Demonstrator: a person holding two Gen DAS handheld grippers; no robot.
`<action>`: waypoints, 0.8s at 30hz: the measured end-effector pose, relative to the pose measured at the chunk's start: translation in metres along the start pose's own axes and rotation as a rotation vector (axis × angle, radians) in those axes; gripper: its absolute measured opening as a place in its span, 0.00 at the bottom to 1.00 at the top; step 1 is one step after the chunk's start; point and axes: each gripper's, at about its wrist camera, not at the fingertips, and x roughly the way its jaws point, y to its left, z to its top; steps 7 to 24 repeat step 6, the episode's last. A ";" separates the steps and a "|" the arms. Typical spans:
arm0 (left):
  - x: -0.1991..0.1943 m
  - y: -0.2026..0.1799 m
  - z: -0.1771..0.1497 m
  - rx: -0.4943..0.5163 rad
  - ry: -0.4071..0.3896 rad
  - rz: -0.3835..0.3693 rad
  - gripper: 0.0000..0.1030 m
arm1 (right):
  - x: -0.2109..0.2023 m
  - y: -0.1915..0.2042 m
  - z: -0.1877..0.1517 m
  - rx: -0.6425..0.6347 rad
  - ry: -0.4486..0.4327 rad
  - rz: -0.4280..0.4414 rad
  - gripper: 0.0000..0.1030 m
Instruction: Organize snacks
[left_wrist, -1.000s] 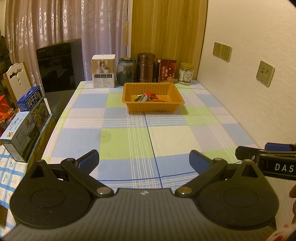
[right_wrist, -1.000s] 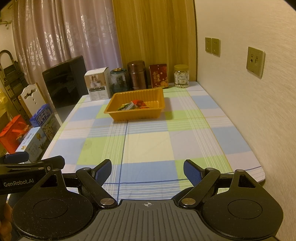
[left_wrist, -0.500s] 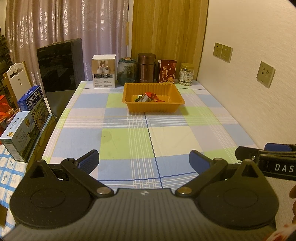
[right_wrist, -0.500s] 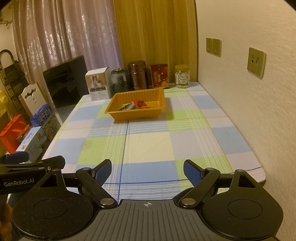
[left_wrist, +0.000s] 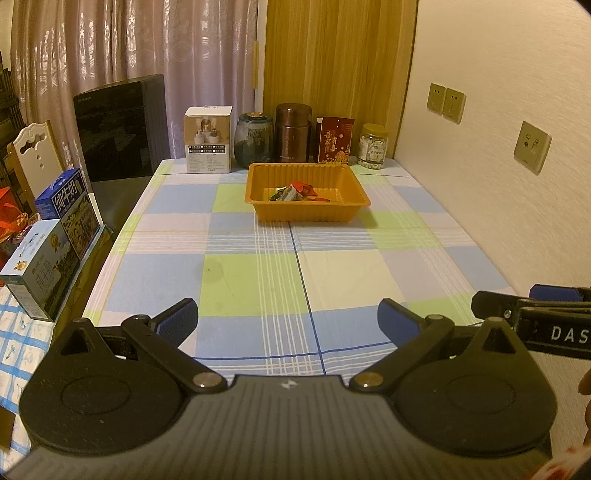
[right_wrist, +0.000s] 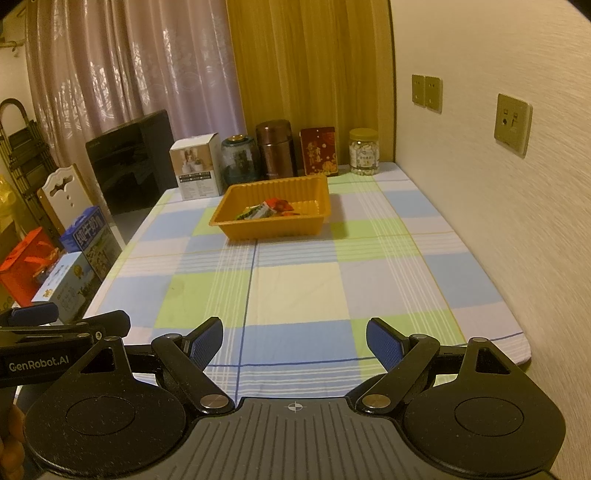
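Note:
An orange tray (left_wrist: 306, 213) stands at the far middle of the checked tablecloth; it also shows in the right wrist view (right_wrist: 273, 226). Several wrapped snacks (left_wrist: 297, 192) lie inside it, also seen in the right wrist view (right_wrist: 267, 209). My left gripper (left_wrist: 288, 319) is open and empty over the table's near edge. My right gripper (right_wrist: 294, 341) is open and empty beside it, also over the near edge. Each gripper's side shows in the other's view.
Along the back edge stand a white box (left_wrist: 208, 139), a dark jar (left_wrist: 255, 139), a brown canister (left_wrist: 293, 137), a red packet (left_wrist: 334, 140) and a clear jar (left_wrist: 373, 146). Milk cartons (left_wrist: 44, 251) sit left of the table. A wall runs along the right.

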 end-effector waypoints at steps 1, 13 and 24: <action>0.000 0.000 0.000 -0.001 -0.001 -0.002 1.00 | 0.000 0.000 0.000 0.001 0.000 0.000 0.82; 0.001 0.000 -0.001 -0.009 -0.014 -0.018 1.00 | 0.000 0.000 0.000 0.002 0.001 0.001 0.82; 0.001 0.000 -0.001 -0.009 -0.014 -0.018 1.00 | 0.000 0.000 0.000 0.002 0.001 0.001 0.82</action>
